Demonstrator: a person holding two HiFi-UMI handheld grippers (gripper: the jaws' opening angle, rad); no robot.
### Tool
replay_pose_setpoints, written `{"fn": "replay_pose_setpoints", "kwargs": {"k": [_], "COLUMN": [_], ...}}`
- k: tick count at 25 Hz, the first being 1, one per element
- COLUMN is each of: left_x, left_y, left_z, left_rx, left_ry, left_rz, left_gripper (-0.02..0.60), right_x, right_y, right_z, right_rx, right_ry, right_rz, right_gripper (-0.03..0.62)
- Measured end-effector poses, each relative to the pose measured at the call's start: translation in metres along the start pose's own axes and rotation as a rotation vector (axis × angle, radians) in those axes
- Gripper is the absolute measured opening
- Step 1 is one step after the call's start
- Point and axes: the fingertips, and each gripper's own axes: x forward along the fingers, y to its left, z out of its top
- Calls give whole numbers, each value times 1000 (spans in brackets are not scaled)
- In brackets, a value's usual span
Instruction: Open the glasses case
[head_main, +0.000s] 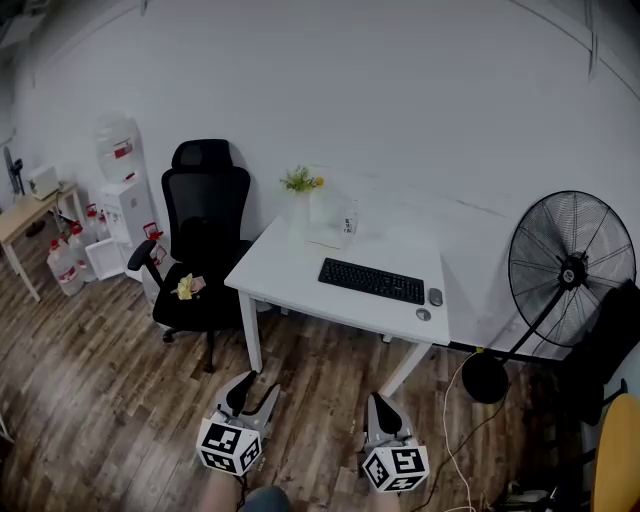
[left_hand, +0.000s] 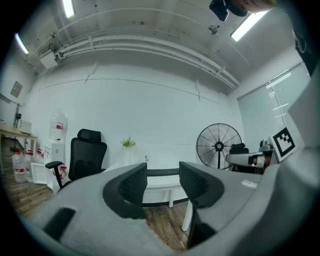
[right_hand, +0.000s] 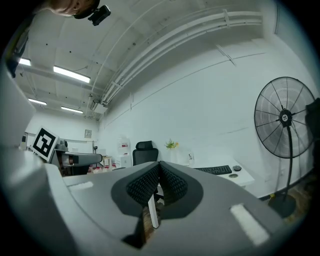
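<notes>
Grippers held low, well short of the white rectangular desk (head_main: 290, 272).
Grey left gripper (left_hand: 162, 181) jaws apart, empty; right gripper (right_hand: 159, 176) jaws closed on nothing. Glasses case not discernible; advise locating it before approach.

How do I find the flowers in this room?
Find the big white desk. At its back left corner, nearest the black office chair, a white vase holds green leaves with yellow flowers, the only plant in sight.
</notes>
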Motion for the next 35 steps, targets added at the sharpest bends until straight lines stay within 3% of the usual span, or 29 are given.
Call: {"fn": "replay_pose_setpoints", "kwargs": {"k": [10,16,25,35], "left_x": [119,262,447,550], "left_y": [56,135,226,260], "left_z": [-9,-5,9,14], "left_rx": [3,-2,-22,-46], "left_ry": [-15,-30,35,53], "left_rz": [-26,-53,-119,-174], "left_gripper": [190,190,190,190], "right_x": [106,254,454,547], "right_y": [-59,-114,-173,-214], "right_z": [-21,-32,-14,-6], "right_rx": [8,2,10,-3], "right_ry": [8,-20,12,50], "right_rz": [-10,-30,-60,-85], "right_gripper": [9,9,9,9]}}
